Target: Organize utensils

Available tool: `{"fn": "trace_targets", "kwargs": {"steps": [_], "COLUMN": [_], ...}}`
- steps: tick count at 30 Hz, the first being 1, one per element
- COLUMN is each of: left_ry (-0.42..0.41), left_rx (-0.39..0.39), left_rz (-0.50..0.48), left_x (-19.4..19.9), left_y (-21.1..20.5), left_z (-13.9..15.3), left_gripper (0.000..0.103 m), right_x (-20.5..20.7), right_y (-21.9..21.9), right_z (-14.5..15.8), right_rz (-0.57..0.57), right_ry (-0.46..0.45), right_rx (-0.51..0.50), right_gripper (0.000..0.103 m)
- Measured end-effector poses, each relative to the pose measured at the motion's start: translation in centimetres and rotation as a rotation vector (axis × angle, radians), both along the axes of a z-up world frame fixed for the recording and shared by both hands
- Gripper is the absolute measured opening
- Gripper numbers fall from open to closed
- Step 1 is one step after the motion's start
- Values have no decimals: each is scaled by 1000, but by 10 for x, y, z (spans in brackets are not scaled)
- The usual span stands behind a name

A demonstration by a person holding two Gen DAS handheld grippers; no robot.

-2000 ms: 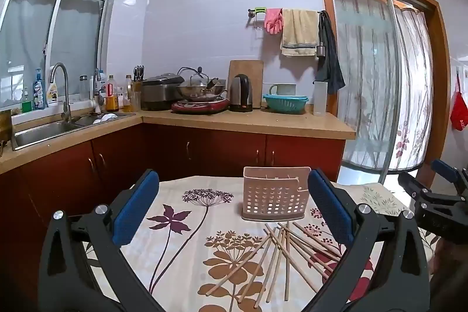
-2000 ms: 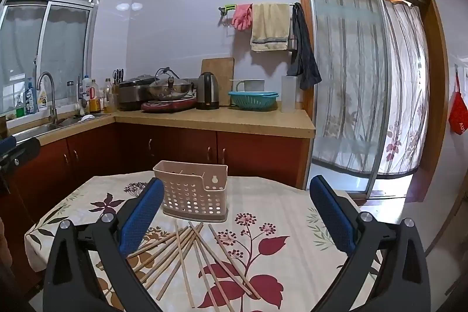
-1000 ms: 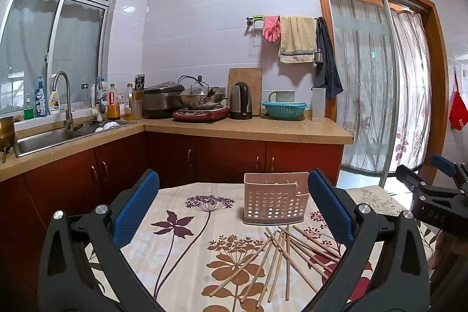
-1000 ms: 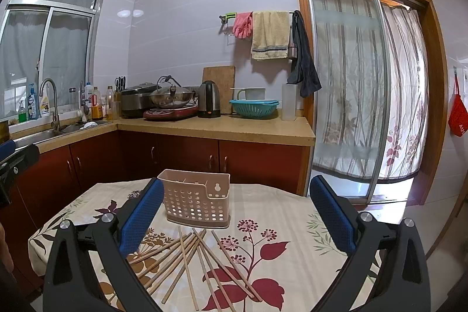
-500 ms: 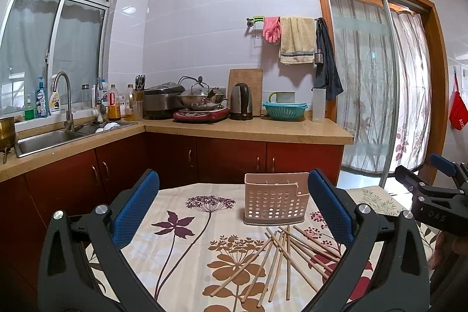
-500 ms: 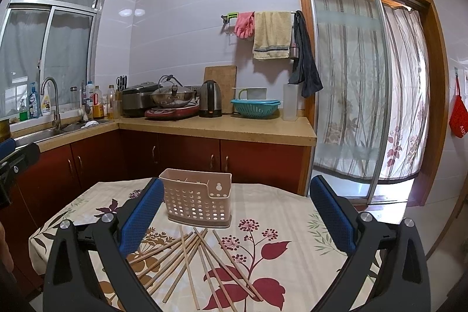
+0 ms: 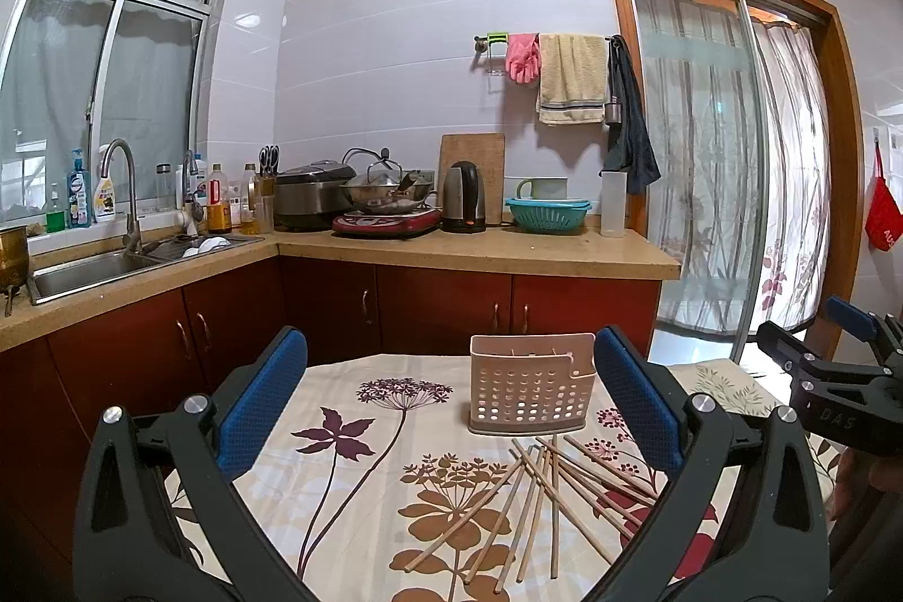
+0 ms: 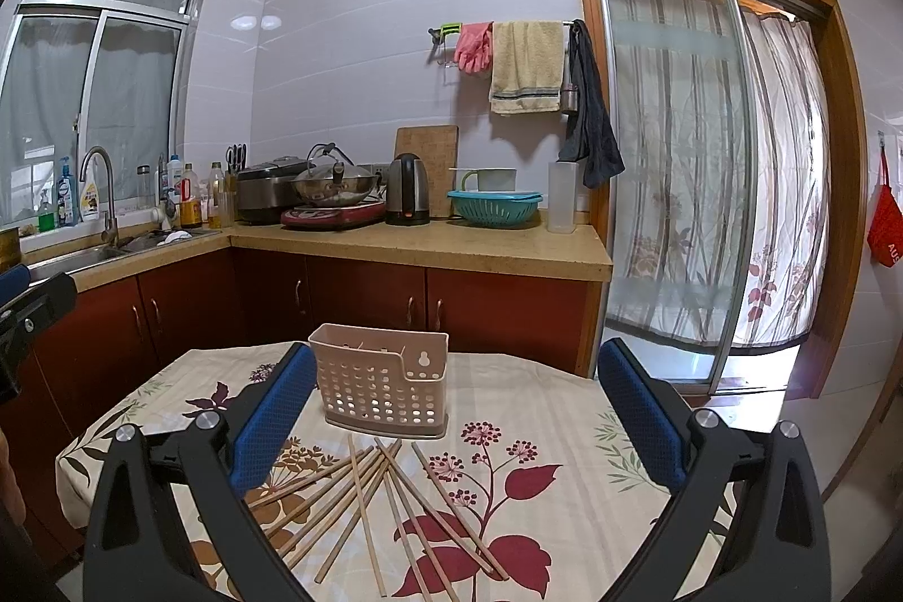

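Two grippers, left gripper (image 7: 448, 407) and right gripper (image 8: 451, 413), jaws wide, "DAS" on right one, chopsticks (image 8: 372, 495) loose.

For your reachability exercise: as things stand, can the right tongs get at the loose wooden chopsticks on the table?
Probably yes: the right tongs are open, and the wooden chopsticks lie uncovered just ahead.

Right tool (image 8: 451, 410) jaws wide apart above chopsticks (image 8: 372, 495) scattered on tablecloth (image 8: 542, 433); perforated basket (image 8: 381, 385) upright behind.

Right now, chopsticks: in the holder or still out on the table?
Out. The chopsticks lie loose and crossed on the tablecloth in front of the upright holder. A few thin tips show inside its rim; cannot tell what.
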State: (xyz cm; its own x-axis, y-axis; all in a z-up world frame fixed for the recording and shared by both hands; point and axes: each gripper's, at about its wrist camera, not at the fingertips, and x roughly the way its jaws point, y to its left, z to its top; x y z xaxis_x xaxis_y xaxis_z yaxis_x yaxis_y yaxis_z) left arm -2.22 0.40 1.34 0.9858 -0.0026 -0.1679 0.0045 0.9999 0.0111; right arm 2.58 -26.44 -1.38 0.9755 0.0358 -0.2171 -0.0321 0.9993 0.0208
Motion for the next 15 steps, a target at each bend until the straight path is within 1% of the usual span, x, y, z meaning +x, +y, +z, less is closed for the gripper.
{"fn": "trace_targets", "kwargs": {"steps": [15], "left_ry": [-1], "left_rx": [2], "left_rz": [0], "left_x": [0], "left_y": [0], "left_z": [-1], "left_gripper": [99], "right_x": [-1], "right_y": [1], "right_z": [1], "right_rz": [2], "right_ry": [3], "right_rx": [-1], "right_gripper": [98]}}
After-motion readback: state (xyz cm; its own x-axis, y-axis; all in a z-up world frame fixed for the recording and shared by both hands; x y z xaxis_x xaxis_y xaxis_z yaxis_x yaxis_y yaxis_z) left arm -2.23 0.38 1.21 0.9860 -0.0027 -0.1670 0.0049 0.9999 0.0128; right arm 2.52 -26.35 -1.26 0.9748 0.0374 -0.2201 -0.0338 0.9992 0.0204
